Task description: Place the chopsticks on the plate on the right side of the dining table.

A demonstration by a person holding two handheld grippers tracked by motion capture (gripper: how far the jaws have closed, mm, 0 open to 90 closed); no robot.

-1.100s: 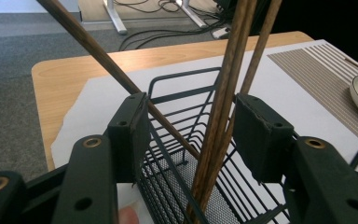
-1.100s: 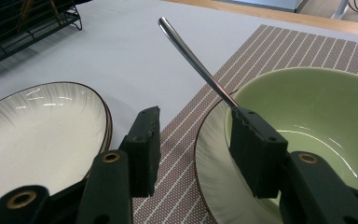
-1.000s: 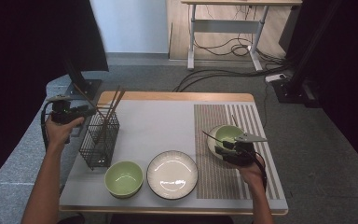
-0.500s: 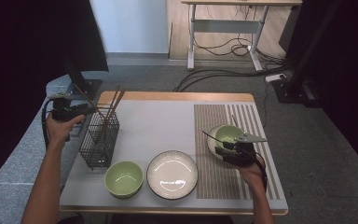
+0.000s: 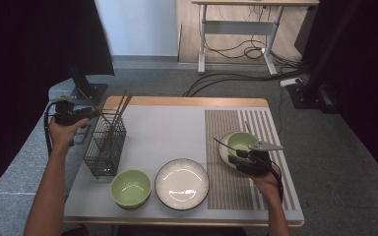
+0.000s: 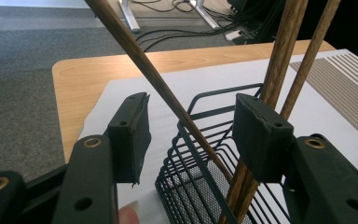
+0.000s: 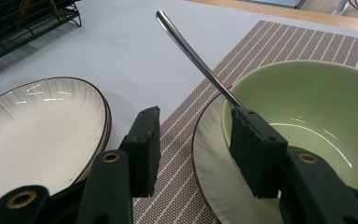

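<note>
My left tool (image 6: 191,135) stands apart at the wire basket's (image 5: 104,147) 11 o'clock corner; one chopstick (image 6: 158,84) crosses between its jaws. My right tool (image 7: 196,144) stands apart, straddling the rim of the saucer (image 7: 209,172) at the green bowl's (image 7: 307,107) 8 o'clock.

Grey carpet floor (image 5: 167,73), a wooden desk (image 5: 236,29) with trailing cables (image 5: 236,76), dark curtains (image 5: 24,59).

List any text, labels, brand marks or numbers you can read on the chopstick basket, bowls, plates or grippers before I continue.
None: no readable text shows anywhere.
Black wire basket: no label.
Brown wooden chopsticks: plain wood.
Green ceramic bowl on the striped mat: no mark.
White ribbed plate: only a dark rim line.
Left gripper and right gripper: bare black pads, no lettering.
</note>
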